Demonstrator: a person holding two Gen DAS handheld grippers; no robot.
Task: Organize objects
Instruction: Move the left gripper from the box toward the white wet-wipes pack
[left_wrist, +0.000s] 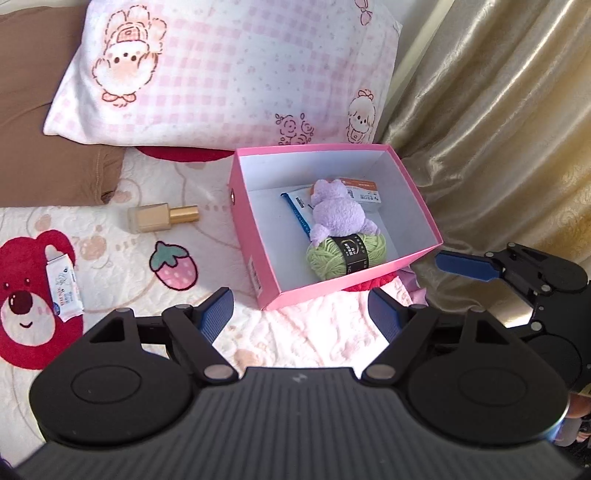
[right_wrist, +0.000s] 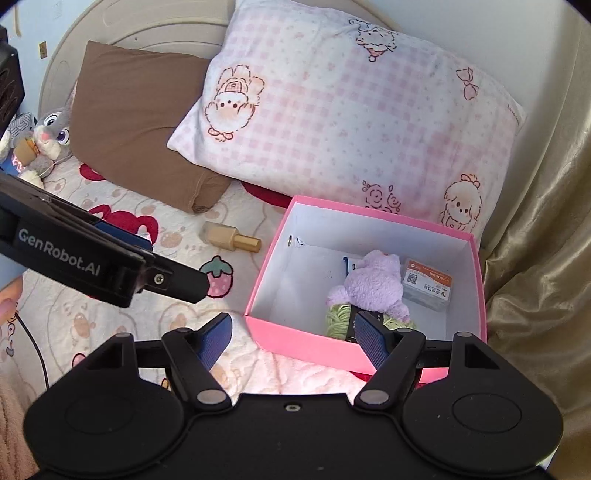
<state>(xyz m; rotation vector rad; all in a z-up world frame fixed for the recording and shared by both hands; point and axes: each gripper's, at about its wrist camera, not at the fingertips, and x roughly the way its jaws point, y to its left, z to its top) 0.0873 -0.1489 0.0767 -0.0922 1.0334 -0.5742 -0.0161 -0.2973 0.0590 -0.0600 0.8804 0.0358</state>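
Both hand-held grippers hang above the bed with nothing in them: left gripper (left_wrist: 301, 314) spread, right gripper (right_wrist: 293, 338) likewise spread, its far finger overlapping the near wall of the pink box (left_wrist: 247, 236).

Contents of the box: green yarn ball (left_wrist: 345, 256), purple plush toy (left_wrist: 336, 214), a small orange-and-white carton (left_wrist: 364, 190), a flat blue-edged packet (left_wrist: 295, 206).

Left outside on the blanket (left_wrist: 303, 343): a foundation bottle (left_wrist: 162, 218) near the box, and a tissue pack (left_wrist: 64, 288) well apart from it.

Judgement: between picks. The bottle lies on its side; jaws should straddle its squared body, not the cap.

Surroundings: pink checked pillow (right_wrist: 351, 110), brown pillow (right_wrist: 136, 122), gold curtain (left_wrist: 498, 129) beside the box.
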